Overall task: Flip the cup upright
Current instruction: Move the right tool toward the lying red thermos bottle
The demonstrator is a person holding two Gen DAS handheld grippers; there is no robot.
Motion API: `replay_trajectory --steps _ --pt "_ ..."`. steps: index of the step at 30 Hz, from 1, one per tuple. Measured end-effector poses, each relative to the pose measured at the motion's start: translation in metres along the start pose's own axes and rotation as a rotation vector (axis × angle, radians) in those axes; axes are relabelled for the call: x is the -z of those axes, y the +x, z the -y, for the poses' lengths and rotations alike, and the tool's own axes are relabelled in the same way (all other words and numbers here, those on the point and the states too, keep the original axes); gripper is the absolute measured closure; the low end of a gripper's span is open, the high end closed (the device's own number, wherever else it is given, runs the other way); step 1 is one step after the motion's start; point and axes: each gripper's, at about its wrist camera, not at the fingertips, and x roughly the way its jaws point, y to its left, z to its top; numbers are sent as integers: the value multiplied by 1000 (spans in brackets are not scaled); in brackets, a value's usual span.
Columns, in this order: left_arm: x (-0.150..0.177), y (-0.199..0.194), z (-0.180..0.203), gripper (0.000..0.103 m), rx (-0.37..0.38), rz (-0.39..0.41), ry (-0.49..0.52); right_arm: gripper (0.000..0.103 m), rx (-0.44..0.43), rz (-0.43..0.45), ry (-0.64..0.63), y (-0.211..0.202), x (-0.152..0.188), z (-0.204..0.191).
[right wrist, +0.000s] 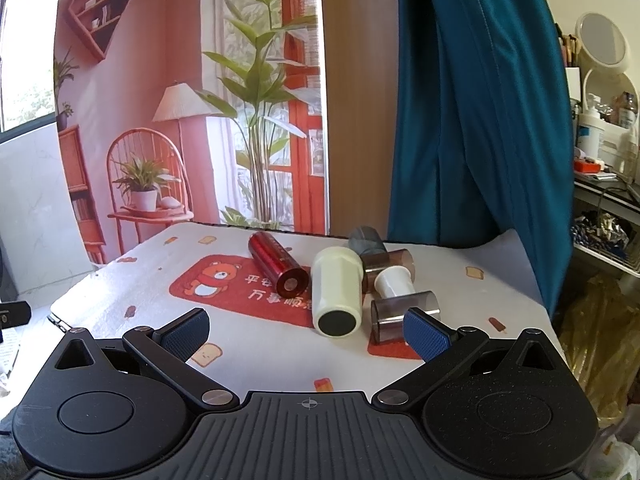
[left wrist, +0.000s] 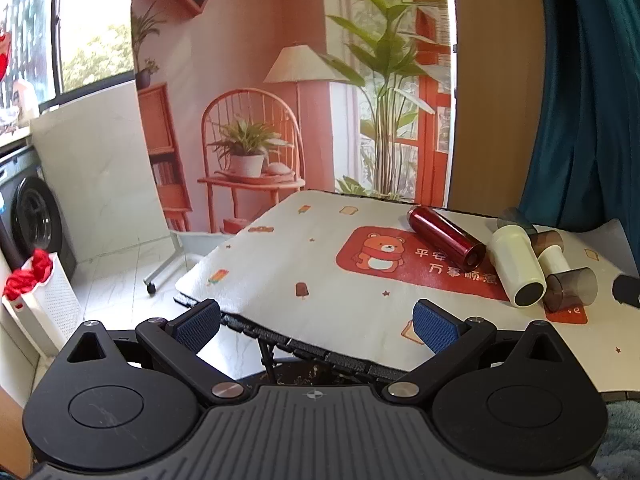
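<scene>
Several cups lie on their sides on the table mat. A red metallic cup [right wrist: 277,264] [left wrist: 445,237] is at the left. A cream cup [right wrist: 336,292] [left wrist: 514,266] lies beside it, its dark end toward me. A small white cup with a smoky brown cap [right wrist: 400,292] [left wrist: 560,270] lies at the right, and a grey-capped one [right wrist: 366,242] behind. My right gripper [right wrist: 306,334] is open and empty, just short of the cream cup. My left gripper [left wrist: 316,326] is open and empty at the table's near-left edge, far from the cups.
The mat [right wrist: 224,292] has a red bear print. A teal curtain [right wrist: 480,100] hangs behind right. A cluttered shelf [right wrist: 600,184] stands at far right. A printed backdrop [left wrist: 280,80] stands behind the table. The floor and a white bin [left wrist: 40,304] are left.
</scene>
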Motion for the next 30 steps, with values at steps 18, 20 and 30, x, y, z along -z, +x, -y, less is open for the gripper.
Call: replay_trajectory --steps 18,20,30 --pt "-28 64 2 0 41 -24 -10 0 -57 -67 23 66 -36 9" --pt "-30 77 0 0 23 -42 -17 0 -54 -75 20 79 -39 10" --pt "-43 122 -19 0 -52 -83 -45 0 -34 -114 2 139 -51 9"
